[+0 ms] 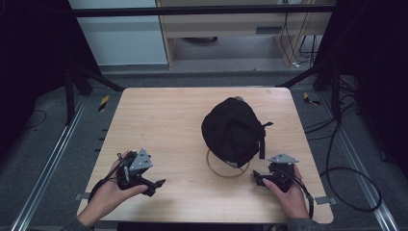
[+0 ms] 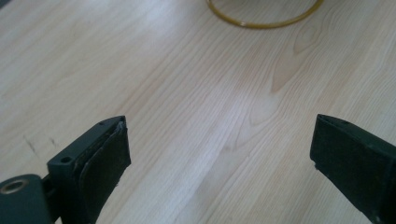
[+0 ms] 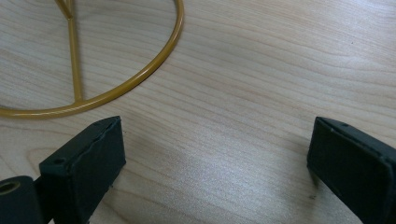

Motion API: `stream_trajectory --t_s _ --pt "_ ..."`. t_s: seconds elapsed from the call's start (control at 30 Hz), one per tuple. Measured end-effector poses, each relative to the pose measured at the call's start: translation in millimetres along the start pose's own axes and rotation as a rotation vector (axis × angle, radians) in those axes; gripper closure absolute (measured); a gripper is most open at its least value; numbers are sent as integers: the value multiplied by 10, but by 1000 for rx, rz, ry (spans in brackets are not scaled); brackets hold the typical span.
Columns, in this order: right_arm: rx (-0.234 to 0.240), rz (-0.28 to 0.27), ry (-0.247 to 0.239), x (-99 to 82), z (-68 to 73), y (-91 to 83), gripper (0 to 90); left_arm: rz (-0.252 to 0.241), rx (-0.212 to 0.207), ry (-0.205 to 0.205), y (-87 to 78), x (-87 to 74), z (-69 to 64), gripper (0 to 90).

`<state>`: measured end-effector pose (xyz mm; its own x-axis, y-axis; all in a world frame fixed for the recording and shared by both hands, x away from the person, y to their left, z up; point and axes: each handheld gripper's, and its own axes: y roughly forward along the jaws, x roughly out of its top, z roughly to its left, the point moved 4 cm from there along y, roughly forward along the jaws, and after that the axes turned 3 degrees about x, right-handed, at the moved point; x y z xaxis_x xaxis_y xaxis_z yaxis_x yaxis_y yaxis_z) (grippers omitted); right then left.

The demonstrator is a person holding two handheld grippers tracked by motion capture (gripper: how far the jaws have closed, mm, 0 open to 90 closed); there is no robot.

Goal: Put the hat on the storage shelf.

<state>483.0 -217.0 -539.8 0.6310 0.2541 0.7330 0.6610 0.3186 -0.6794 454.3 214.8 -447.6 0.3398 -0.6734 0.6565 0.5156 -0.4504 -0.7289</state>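
Observation:
A black cap (image 1: 233,131) sits on top of a gold wire stand whose round base ring (image 1: 227,172) rests on the wooden table (image 1: 163,125). My left gripper (image 1: 156,185) is held low near the table's front left, jaws wide apart with only bare wood between them (image 2: 219,158). The stand's ring (image 2: 264,21) lies well ahead of it. My right gripper (image 1: 260,178) is at the front right, just right of the ring, and is open too (image 3: 217,161). The ring and one spoke (image 3: 116,88) lie close to its left jaw.
The cap's strap (image 1: 262,144) hangs down on the right side of the cap. Black frame legs stand at the table's far corners, and cables (image 1: 346,187) lie on the floor to the right. Bare wood stretches across the table's left half.

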Motion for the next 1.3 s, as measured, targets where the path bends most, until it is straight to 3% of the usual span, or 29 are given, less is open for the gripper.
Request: stream_trajectory --t_s 0.5,0.8,1.3 --pt "-2 -1 -6 0 -5 -1 43 61 4 -149 195 -571 265 46" --pt "2 2 5 0 5 -5 43 60 15 -214 315 -717 449 45" --pt "2 2 3 0 3 -5 43 34 35 -249 472 -811 584 42"
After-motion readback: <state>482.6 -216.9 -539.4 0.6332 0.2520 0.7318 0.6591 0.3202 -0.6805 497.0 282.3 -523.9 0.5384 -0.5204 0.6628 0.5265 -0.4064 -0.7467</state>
